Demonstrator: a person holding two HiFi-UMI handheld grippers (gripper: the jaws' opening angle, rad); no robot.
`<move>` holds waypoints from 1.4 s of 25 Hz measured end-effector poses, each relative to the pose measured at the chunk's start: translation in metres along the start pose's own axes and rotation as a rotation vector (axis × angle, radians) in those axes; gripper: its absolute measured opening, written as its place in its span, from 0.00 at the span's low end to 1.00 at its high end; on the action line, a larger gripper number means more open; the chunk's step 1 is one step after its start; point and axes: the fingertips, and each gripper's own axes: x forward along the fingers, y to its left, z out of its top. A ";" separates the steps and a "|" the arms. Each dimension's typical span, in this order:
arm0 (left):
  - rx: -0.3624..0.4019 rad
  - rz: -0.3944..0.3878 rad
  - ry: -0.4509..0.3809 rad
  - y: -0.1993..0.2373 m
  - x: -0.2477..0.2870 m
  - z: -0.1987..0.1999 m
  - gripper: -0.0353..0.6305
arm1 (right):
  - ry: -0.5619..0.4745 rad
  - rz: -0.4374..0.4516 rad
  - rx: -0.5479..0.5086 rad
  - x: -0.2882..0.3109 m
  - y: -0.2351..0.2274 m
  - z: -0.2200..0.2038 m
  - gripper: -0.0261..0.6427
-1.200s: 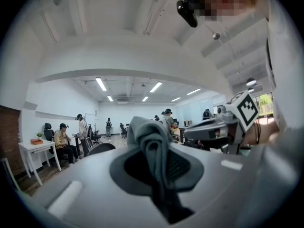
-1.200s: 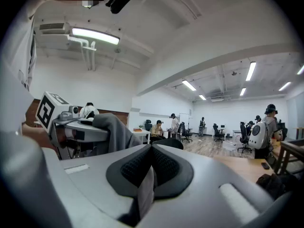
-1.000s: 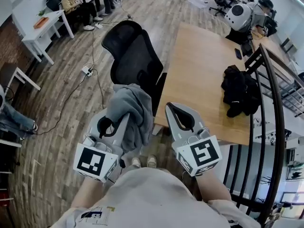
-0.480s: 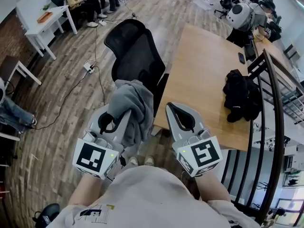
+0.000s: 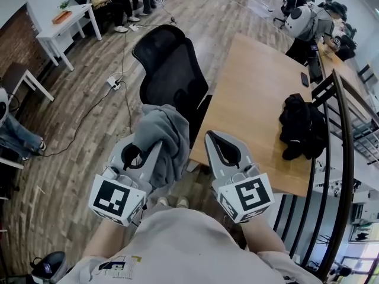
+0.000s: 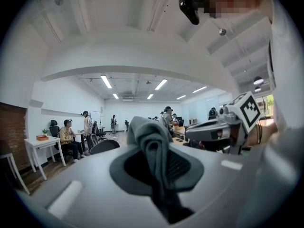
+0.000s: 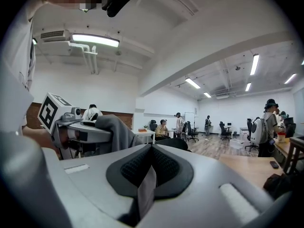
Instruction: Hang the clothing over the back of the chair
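Note:
My left gripper [image 5: 144, 144] is shut on a bunched grey piece of clothing [image 5: 164, 139], which drapes over its jaws and hangs down on their right side. In the left gripper view the cloth [image 6: 151, 144] fills the gap between the pads. A black mesh office chair [image 5: 172, 70] stands just beyond both grippers, its back towards me, apart from the cloth. Beside the left one, my right gripper [image 5: 212, 137] is shut with nothing in it; its own view shows the jaws [image 7: 151, 171] together and the chair's top [image 7: 173, 144] ahead.
A wooden table [image 5: 254, 93] stands to the right of the chair, with a black garment [image 5: 302, 126] lying on it. A black railing [image 5: 346, 158] runs along the right. A power strip and cables [image 5: 111, 84] lie on the floor at left. People sit near white desks [image 5: 56, 25].

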 end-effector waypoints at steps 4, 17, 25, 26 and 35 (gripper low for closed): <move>-0.004 0.015 -0.005 -0.002 0.000 0.001 0.12 | 0.000 0.010 0.003 -0.001 -0.002 -0.004 0.04; -0.014 0.032 0.001 -0.019 0.011 0.003 0.13 | -0.011 0.009 0.018 -0.018 -0.017 -0.010 0.04; -0.018 0.034 0.009 -0.032 0.015 0.006 0.12 | -0.008 0.027 0.028 -0.027 -0.021 -0.016 0.04; -0.018 0.035 0.008 -0.033 0.016 0.007 0.12 | -0.009 0.031 0.030 -0.027 -0.022 -0.017 0.04; -0.018 0.047 0.002 -0.043 0.020 0.008 0.13 | -0.011 0.045 0.035 -0.030 -0.028 -0.024 0.04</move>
